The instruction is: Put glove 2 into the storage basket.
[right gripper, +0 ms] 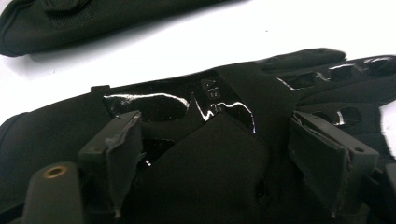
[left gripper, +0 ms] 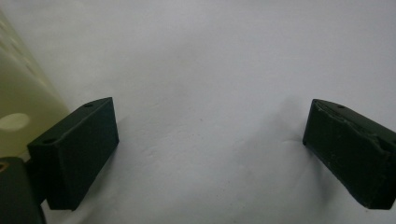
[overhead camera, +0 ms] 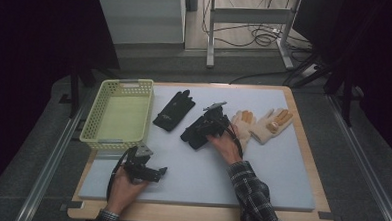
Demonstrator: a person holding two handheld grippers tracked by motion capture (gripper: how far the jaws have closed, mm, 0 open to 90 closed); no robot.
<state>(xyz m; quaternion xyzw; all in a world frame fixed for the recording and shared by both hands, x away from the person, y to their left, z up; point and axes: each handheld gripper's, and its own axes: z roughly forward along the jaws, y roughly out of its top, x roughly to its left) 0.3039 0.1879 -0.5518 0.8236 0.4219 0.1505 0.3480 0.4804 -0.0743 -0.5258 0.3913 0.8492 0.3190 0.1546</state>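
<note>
On the pale grey mat [overhead camera: 191, 175] lie 4 gloves: 2 black ones and, to their right, 2 cream ones [overhead camera: 261, 124], with a yellow basket [overhead camera: 94, 117] at the mat's left edge. The right gripper [overhead camera: 214, 122] is down on the nearer black glove [overhead camera: 195, 133], the one in the middle of the mat; the second black glove [overhead camera: 174, 110] lies apart, up and to the left, between it and the basket. In the right gripper view the jaws stand wide apart on either side of a raised fold of that glove [right gripper: 205, 154], over its glossy palm patch, and the pads do not appear to press on the fabric, so nothing is gripped yet. The left gripper [overhead camera: 148, 172] rests low over bare mat just in front of the basket, jaws spread wide with nothing between them, as the left gripper view shows, with the basket wall [left gripper: 18, 107] at its left. The step in hand looks like the approach to a pick of the nearer black glove. The next move calls for settling the pads round the fold and closing firmly enough to catch the cloth, since the slick patch could slip; then a lift, most likely toward the basket or toward the other black glove.
</note>
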